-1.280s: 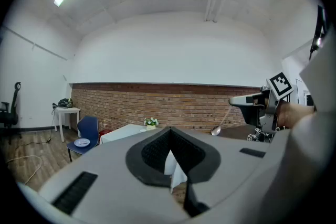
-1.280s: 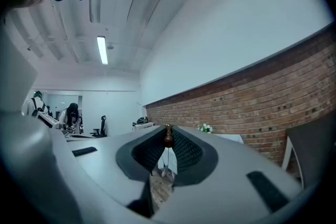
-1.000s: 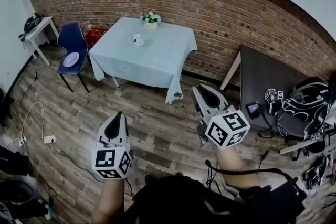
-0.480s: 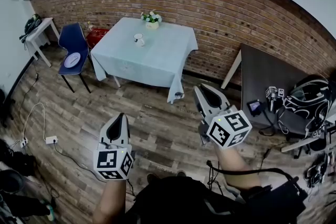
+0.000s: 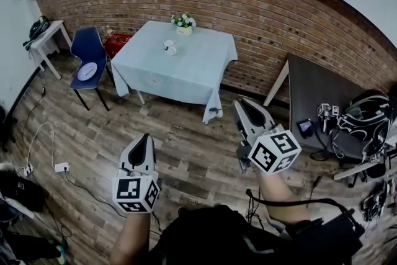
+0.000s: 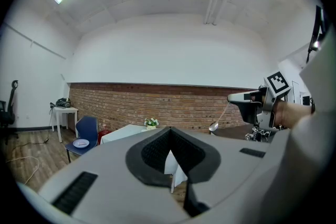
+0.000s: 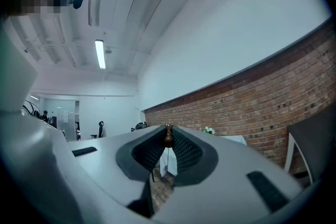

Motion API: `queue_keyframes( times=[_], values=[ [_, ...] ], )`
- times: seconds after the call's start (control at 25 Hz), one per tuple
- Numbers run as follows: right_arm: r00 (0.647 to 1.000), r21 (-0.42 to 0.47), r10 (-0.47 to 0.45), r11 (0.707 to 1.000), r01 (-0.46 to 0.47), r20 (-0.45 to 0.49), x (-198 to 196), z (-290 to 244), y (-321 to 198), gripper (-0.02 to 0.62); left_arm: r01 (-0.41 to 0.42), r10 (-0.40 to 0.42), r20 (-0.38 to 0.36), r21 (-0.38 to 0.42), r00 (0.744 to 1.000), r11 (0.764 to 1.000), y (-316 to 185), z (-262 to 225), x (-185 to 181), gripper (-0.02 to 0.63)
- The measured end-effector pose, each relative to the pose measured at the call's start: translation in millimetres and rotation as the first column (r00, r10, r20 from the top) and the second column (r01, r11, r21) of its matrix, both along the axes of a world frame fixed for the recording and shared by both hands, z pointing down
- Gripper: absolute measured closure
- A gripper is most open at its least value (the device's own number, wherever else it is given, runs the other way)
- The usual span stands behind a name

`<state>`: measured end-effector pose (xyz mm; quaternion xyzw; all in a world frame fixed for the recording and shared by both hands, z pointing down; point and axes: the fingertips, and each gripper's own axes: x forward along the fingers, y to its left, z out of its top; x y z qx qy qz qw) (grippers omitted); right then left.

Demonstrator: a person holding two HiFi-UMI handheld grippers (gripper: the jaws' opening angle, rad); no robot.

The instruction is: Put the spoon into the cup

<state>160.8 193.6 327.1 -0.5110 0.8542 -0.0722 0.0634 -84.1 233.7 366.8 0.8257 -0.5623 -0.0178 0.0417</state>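
Observation:
The white cup [image 5: 169, 46] stands far off on a table with a pale blue cloth [image 5: 186, 74], near a pot of flowers [image 5: 184, 22]. My right gripper [image 5: 239, 103] points level toward that table and is shut on the spoon. The spoon's brown handle end [image 7: 168, 136] shows between the jaws in the right gripper view. In the left gripper view the spoon [image 6: 217, 119] hangs bowl-down from the right gripper [image 6: 234, 97]. My left gripper [image 5: 145, 136] is held lower left, shut, with nothing in it. The same table [image 6: 122, 134] shows beyond the left gripper [image 6: 169, 131].
A blue chair [image 5: 84, 46] with a plate [image 5: 87, 70] and a red object [image 5: 118, 41] stand left of the table, a white side table [image 5: 47, 33] further left. A dark table [image 5: 316, 93] with gear is at right. Cables and a power strip [image 5: 61, 166] lie on the wood floor.
The head view has shifted, so the table sits slightly further right. My left gripper has drifted a little. The right gripper still holds the spoon.

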Motion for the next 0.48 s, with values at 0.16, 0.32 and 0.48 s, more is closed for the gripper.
queue_keyframes(
  times=[0.16,0.32,0.48],
  values=[
    [1.0,0.009,0.015,1.0,-0.015,0.013,-16,-1,-7,0.546,-0.014,0.014,-0.009,0.017,1.0,1.0,-9,-3,-18,0.597],
    [0.999,0.012,0.029,1.0,-0.029,0.015,-30,1,-12,0.545,-0.034,0.034,-0.01,0.032,0.999,0.999,-16,-2,-30,0.597],
    [1.0,0.004,0.023,1.0,-0.023,0.013,-40,4,-23,0.545,-0.025,0.026,-0.023,0.034,0.999,0.999,-26,0,-43,0.597]
  ],
)
